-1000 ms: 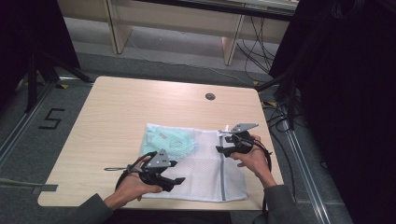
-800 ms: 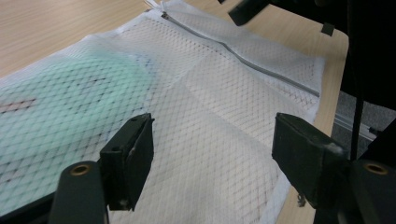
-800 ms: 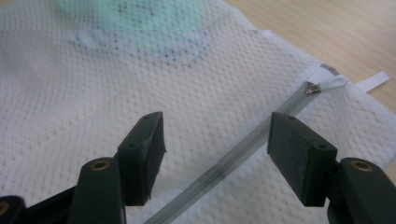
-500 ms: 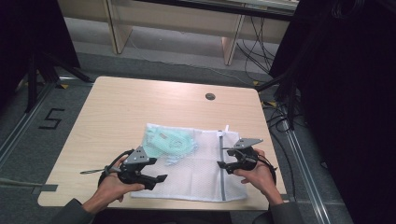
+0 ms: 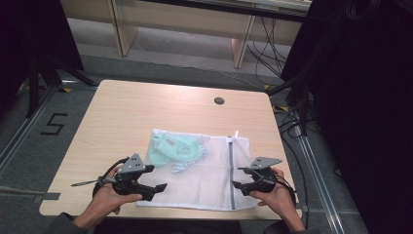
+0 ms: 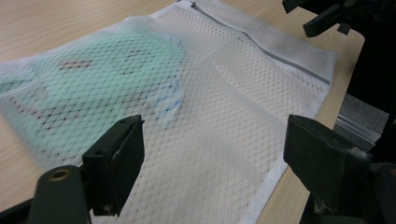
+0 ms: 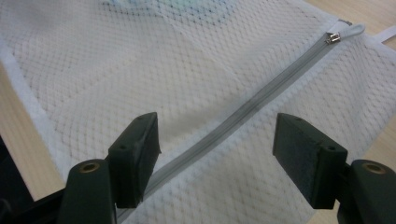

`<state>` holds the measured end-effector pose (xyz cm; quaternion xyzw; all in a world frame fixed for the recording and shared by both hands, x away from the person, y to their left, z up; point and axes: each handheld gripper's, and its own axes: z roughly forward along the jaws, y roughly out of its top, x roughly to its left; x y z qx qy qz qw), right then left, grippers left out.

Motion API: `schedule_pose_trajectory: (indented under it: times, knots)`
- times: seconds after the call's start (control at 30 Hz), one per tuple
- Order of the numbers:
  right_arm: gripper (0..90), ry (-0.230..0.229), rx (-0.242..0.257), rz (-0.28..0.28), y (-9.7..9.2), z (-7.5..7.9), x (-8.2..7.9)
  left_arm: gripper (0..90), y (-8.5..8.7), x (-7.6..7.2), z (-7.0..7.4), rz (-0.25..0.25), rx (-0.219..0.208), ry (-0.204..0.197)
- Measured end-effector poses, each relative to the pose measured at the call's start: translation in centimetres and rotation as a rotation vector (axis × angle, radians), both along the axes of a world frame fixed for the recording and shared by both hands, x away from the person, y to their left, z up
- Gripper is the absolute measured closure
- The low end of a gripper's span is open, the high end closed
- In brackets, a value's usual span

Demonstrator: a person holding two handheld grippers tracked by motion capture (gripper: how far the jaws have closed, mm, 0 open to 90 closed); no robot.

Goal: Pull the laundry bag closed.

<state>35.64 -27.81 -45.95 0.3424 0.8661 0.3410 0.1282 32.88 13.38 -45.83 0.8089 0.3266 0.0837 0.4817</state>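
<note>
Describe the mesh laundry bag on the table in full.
The mesh laundry bag is white, see-through netting with a hemmed edge and a grey zipper, its pull at the far end. It lies flat near the table's front edge, a mint-green garment inside its far left corner. Nothing grips it.

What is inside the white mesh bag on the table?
Through the mesh bag a mint-green piece of cloth shows, bunched in the far left part. The netting blurs it, so what kind of item it is cannot be told. The rest looks empty. The zipper appears shut.
</note>
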Motion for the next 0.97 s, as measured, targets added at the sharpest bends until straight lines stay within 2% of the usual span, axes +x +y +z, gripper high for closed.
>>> schedule_pose_trajectory:
  times: [0.03,0.1,0.13,0.17,0.2,0.23,0.27,0.33,0.37,0.4,0.47,0.53,0.57,0.63,0.73,0.77,0.8,0.83,0.87,0.9,0.93,0.97]
  knots:
    - [31.2,-0.023,0.012,-0.006,-0.1,-0.2,-0.2,20.3,0.1,-0.1,-0.1,0.011,-0.003,-0.002]
    - [31.2,0.030,0.004,-0.027,-0.3,0.0,-0.9,20.4,0.4,-0.1,-0.2,0.012,0.014,-0.006]
    - [30.9,-0.002,0.013,-0.022,-0.4,-0.2,-0.9,20.6,0.5,-0.1,-0.3,0.018,0.021,-0.007]
    - [30.8,0.022,0.002,-0.027,-0.5,-0.1,-1.3,20.6,0.6,-0.2,-0.3,0.019,0.026,-0.009]
    - [30.8,-0.017,0.004,-0.018,-0.8,-0.4,-1.4,20.8,0.7,-0.2,-0.3,0.022,0.036,-0.017]
    - [30.8,-0.017,0.004,-0.018,-0.8,-0.4,-1.4,20.8,0.8,-0.3,-0.3,0.025,0.024,-0.016]
    - [30.7,-0.002,0.012,-0.032,-0.9,-0.4,-1.8,20.7,0.9,-0.3,-0.3,0.013,0.035,-0.020]
    - [30.6,-0.010,0.001,-0.027,-1.0,-0.4,-1.9,20.7,0.9,-0.6,-0.4,0.031,0.033,-0.010]
    - [30.6,0.016,-0.012,-0.031,-1.1,-0.3,-2.1,20.6,0.8,-0.6,-0.4,0.032,0.036,-0.017]
    - [30.6,0.004,-0.012,-0.042,-1.3,-0.4,-2.1,20.6,0.9,-0.6,-0.4,0.018,0.039,-0.018]
    - [30.5,-0.001,-0.019,-0.035,-1.3,-0.4,-2.2,20.6,0.9,-0.6,-0.4,0.017,0.040,-0.015]
    - [30.5,-0.024,-0.017,-0.037,-1.4,-0.6,-2.1,20.6,0.8,-0.6,-0.5,0.017,0.035,-0.020]
    - [30.5,-0.013,-0.011,-0.043,-1.3,-0.6,-2.2,20.6,0.8,-0.6,-0.5,0.019,0.034,-0.019]
    - [30.3,0.017,-0.032,-0.038,-1.4,-0.3,-2.3,20.7,0.9,-0.5,-0.6,0.012,0.052,-0.030]
    - [30.1,0.011,-0.035,-0.035,-1.5,-0.3,-2.3,20.8,0.9,-0.5,-0.6,0.026,0.052,-0.018]
    - [30.0,-0.018,-0.025,-0.036,-1.5,-0.6,-2.2,20.8,1.0,-0.5,-0.6,0.022,0.048,-0.015]
    - [29.9,-0.028,-0.021,-0.039,-1.5,-0.6,-2.2,20.8,0.9,-0.5,-0.6,0.027,0.044,-0.020]
    - [29.9,0.016,-0.029,-0.046,-1.6,-0.3,-2.3,20.9,0.9,-0.5,-0.6,0.027,0.044,-0.021]
    - [29.9,0.016,-0.029,-0.046,-1.6,-0.3,-2.3,20.9,0.9,-0.5,-0.6,0.033,0.047,-0.022]
    - [29.9,-0.018,-0.024,-0.046,-1.6,-0.6,-2.2,20.9,0.9,-0.4,-0.6,0.031,0.049,-0.024]
    - [29.9,-0.004,-0.035,-0.048,-1.7,-0.5,-2.2,21.0,0.9,-0.4,-0.6,0.027,0.047,-0.019]
    - [30.0,-0.017,-0.033,-0.049,-1.7,-0.5,-2.2,21.1,0.9,-0.3,-0.6,0.030,0.053,-0.020]
